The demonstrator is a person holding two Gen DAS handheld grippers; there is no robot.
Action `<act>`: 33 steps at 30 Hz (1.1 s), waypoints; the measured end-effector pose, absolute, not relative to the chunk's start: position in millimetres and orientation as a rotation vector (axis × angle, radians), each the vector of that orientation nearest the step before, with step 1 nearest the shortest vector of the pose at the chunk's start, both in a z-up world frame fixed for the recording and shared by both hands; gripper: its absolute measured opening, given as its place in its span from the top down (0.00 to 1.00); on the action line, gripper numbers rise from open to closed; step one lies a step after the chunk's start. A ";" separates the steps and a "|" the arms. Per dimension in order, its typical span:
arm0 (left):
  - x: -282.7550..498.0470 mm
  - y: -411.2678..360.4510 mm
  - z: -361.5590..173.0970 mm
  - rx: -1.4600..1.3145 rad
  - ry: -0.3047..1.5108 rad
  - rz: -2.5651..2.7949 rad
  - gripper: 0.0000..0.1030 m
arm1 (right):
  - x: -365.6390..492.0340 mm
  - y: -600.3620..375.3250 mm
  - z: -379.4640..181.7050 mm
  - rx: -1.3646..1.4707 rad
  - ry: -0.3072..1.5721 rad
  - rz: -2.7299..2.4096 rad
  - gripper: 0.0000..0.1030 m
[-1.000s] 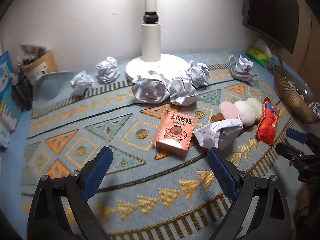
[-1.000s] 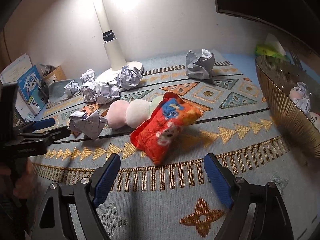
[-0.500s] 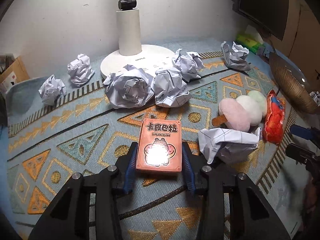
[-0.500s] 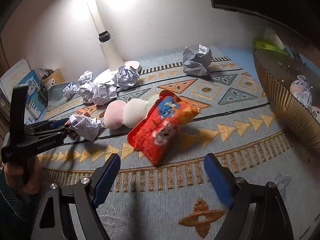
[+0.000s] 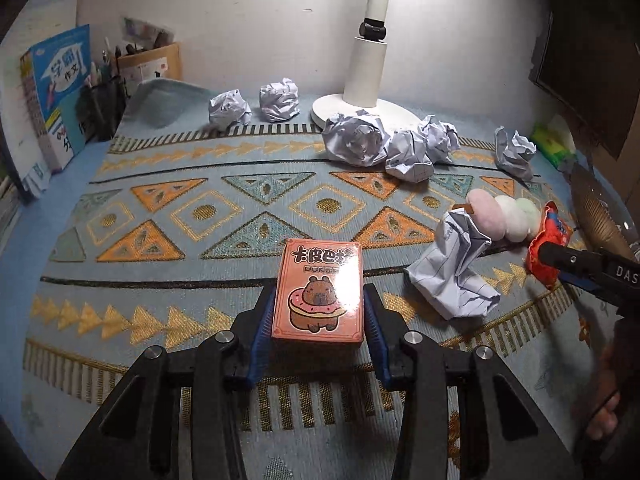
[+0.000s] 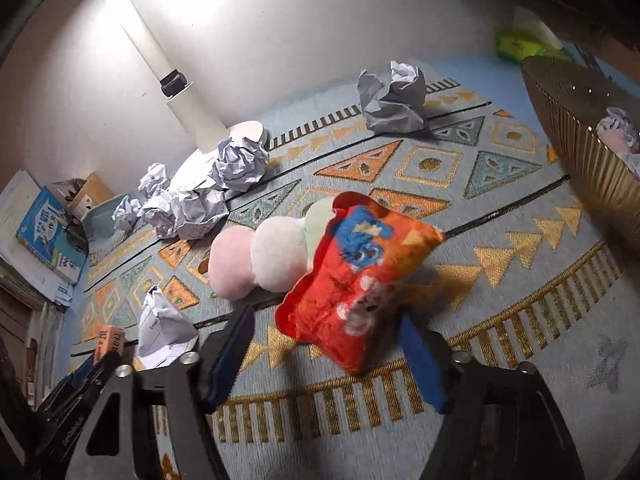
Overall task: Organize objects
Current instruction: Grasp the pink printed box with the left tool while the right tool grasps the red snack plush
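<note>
Left claw (image 5: 318, 316) gripped the pink card box (image 5: 319, 294) between its blue pads, just above the patterned mat (image 5: 160, 216). Right claw (image 6: 328, 356) was closing astride the red snack bag (image 6: 360, 284), pads not yet pressing.

Lighting: dim room, lamp (image 5: 370, 36) lit overhead, glare on pink box (image 5: 318, 294). Fisheye bending, dark corners. Right view slightly motion-blurred.

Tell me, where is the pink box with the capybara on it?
The pink box is low in the middle of the left wrist view, clamped between the left gripper pads on the patterned rug, left of a crumpled paper.
</note>
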State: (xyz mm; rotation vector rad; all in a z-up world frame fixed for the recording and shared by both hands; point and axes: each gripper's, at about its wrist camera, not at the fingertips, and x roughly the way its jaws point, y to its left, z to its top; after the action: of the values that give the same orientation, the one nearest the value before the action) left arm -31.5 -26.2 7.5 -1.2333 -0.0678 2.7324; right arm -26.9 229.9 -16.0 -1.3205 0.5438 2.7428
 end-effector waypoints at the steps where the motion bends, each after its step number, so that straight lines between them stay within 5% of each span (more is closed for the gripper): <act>1: -31.6 -28.2 7.9 -1.223 -0.077 2.750 0.63 | -30.0 226.3 -16.8 -1.303 0.502 2.728 0.48; 6: -28.1 -23.1 6.6 -1.208 -0.057 2.741 0.63 | -27.0 210.3 -10.0 -1.287 0.225 2.829 0.73; 17: -12.9 -18.7 16.8 -1.071 -0.018 2.790 0.62 | 39.7 184.9 -2.4 -1.656 -0.531 3.135 0.72; 20: -12.7 -19.3 17.4 -1.064 -0.019 2.794 0.63 | 36.5 203.6 0.9 -1.622 -0.396 3.080 0.62; 22: -12.4 -20.5 17.8 -1.058 -0.028 2.791 0.63 | 33.6 222.9 3.4 -1.601 -0.188 3.043 0.42; 24: -12.0 -20.5 17.9 -1.054 -0.032 2.782 0.63 | 32.5 233.0 3.1 -1.619 0.016 3.002 0.34; 28: -10.6 -17.7 18.3 -1.044 -0.014 2.776 0.63 | 37.8 224.5 -9.0 -1.698 0.269 2.945 0.34; 33: -12.6 -18.2 16.1 -1.074 -0.018 2.755 0.61 | 37.1 198.1 -12.5 -1.584 0.159 2.883 0.34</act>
State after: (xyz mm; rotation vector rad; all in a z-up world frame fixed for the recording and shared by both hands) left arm -12.6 -18.2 16.1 -1.0735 -0.0180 2.7548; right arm 37.1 198.1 -12.5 -1.5837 0.1589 2.8835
